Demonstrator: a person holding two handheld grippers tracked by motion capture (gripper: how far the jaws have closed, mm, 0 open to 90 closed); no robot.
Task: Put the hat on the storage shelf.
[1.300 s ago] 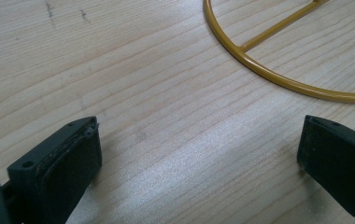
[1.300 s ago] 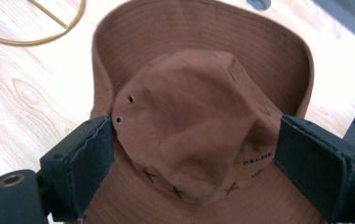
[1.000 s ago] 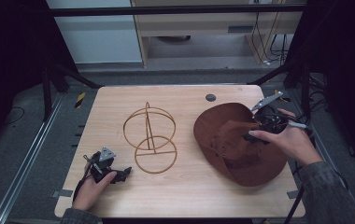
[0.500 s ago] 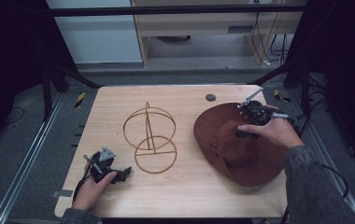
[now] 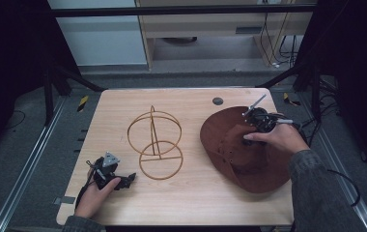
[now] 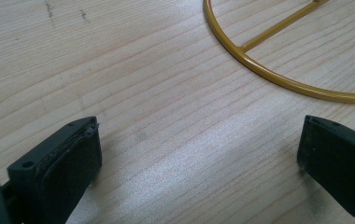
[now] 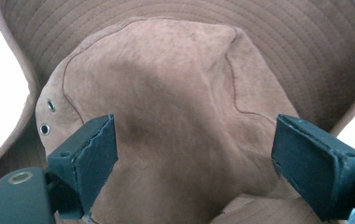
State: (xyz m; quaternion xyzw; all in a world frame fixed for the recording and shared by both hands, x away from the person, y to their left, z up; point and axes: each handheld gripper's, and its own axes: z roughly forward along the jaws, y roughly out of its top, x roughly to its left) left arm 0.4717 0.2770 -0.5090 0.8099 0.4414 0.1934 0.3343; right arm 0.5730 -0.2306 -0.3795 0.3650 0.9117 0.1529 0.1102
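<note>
My right gripper (image 5: 255, 126) hung over the crown of the brown hat (image 5: 239, 150), which lay on the right side of the wooden table (image 5: 191, 198). Its jaws had just been closing a little, yet they stood wide apart, one on each side of the crown, with the suede between them but not pinched. In the right gripper view the crown (image 7: 166, 107) rose between the two black pads (image 7: 91, 158), and two small metal eyelets (image 7: 47, 116) sat on its side, with the stitched brim (image 7: 306, 56) curving round behind it.

My left gripper (image 5: 116, 180) rested low on the near left part of the table, well apart from the hat. Its jaws were spread wide with nothing between them but bare wood. Just beyond them in the left gripper view lay the round base of the gold wire stand (image 6: 278, 79). From above, that stand (image 5: 155, 145) stood in the middle of the table, between my two grippers.
</note>
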